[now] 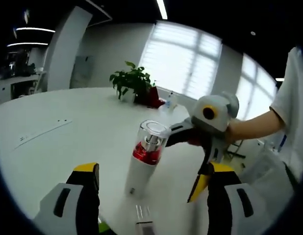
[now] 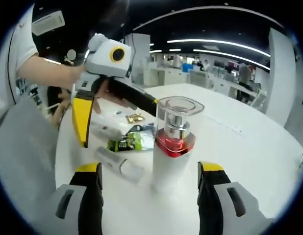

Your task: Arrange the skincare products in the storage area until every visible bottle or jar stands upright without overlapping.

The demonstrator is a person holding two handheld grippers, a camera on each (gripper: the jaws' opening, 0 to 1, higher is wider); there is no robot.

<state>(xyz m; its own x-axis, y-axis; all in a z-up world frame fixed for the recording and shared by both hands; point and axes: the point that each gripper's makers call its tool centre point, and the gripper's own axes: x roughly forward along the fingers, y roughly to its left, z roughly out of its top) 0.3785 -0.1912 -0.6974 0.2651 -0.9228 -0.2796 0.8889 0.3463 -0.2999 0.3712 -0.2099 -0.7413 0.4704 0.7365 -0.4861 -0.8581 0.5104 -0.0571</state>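
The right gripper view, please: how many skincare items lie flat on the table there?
3 that I can tell: a white tube nearest the gripper, a green sachet beyond it, and a gold sachet farthest back. Others may be hidden behind the left gripper.

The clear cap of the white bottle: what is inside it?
Inside the clear cap of the white bottle are a silver pump and a red collar. The bottle's contents are hidden.
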